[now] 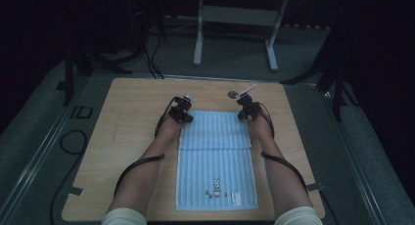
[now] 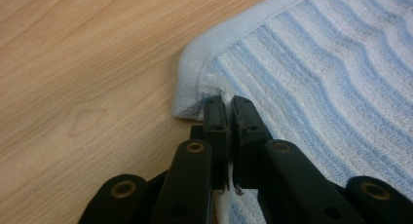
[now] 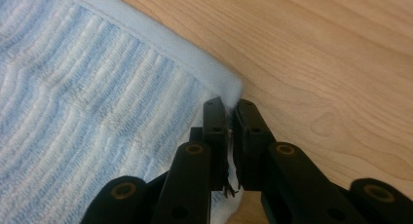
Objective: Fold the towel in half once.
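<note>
Forearms are coming in low as I'm pinching both far corners of the blue towel (image 1: pixel 215 156), lying mid table (image 1: pixel 122 137), w/ L gripper (image 1: pixel 184 115) & R gripper (image 1: pixel 243 114) jaws pressed onto cloth – fold step, prob. needing an even lift toward me; bunny print near hem, tag unreadable.

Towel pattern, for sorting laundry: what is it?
The towel has light blue and white stripes; clearest in the left gripper view.
</note>
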The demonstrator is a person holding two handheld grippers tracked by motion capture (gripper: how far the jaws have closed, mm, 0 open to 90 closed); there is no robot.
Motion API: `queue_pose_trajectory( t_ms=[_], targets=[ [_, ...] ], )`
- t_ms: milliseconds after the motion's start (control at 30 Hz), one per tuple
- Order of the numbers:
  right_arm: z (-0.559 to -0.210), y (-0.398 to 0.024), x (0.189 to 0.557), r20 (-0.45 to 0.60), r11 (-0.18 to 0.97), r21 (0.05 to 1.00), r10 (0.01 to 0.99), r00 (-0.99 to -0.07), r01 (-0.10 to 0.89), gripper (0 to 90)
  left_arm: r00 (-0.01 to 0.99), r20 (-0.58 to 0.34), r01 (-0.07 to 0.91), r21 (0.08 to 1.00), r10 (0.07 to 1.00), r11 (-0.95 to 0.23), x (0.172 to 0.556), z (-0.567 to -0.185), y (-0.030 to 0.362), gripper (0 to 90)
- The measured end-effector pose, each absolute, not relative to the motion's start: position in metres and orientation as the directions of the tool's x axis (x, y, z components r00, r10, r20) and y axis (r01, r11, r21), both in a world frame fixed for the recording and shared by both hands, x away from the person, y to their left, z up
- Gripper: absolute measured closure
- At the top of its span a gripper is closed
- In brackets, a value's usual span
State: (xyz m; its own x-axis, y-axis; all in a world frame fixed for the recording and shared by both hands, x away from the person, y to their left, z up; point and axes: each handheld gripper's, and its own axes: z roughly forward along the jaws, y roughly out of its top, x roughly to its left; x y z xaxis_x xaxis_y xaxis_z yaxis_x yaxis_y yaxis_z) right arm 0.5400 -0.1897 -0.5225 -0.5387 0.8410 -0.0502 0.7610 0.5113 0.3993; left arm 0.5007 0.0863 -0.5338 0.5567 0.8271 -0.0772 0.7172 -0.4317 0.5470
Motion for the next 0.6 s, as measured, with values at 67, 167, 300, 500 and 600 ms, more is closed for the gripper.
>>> queue_pose_trajectory(
  t_ms=[67,167,300,500,600],
  targets=[
    [-0.517,-0.193,0.539,-0.033,0.512,0.417,0.835,-0.55,0.751,85.2,0.556,-0.103,0.715,0.566,0.825,-0.411,0.501,-0.526,0.09,86.7],
    [-0.503,-0.198,0.538,-0.028,0.508,0.448,0.83,-0.556,0.736,85.3,0.559,-0.159,0.704,0.609,0.813,-0.365,0.5,-0.506,0.098,86.9],
    [-0.476,-0.203,0.537,-0.024,0.491,0.51,0.829,-0.559,0.706,85.3,0.57,-0.132,0.668,0.649,0.811,-0.364,0.498,-0.477,0.102,86.8],
    [-0.432,-0.207,0.531,-0.043,0.477,0.588,0.825,-0.563,0.653,85.2,0.584,-0.125,0.599,0.733,0.802,-0.323,0.49,-0.433,0.107,86.6],
    [-0.408,-0.211,0.527,-0.059,0.473,0.623,0.823,-0.565,0.623,85.2,0.595,-0.126,0.558,0.776,0.794,-0.295,0.483,-0.406,0.112,86.6]
  ],
)
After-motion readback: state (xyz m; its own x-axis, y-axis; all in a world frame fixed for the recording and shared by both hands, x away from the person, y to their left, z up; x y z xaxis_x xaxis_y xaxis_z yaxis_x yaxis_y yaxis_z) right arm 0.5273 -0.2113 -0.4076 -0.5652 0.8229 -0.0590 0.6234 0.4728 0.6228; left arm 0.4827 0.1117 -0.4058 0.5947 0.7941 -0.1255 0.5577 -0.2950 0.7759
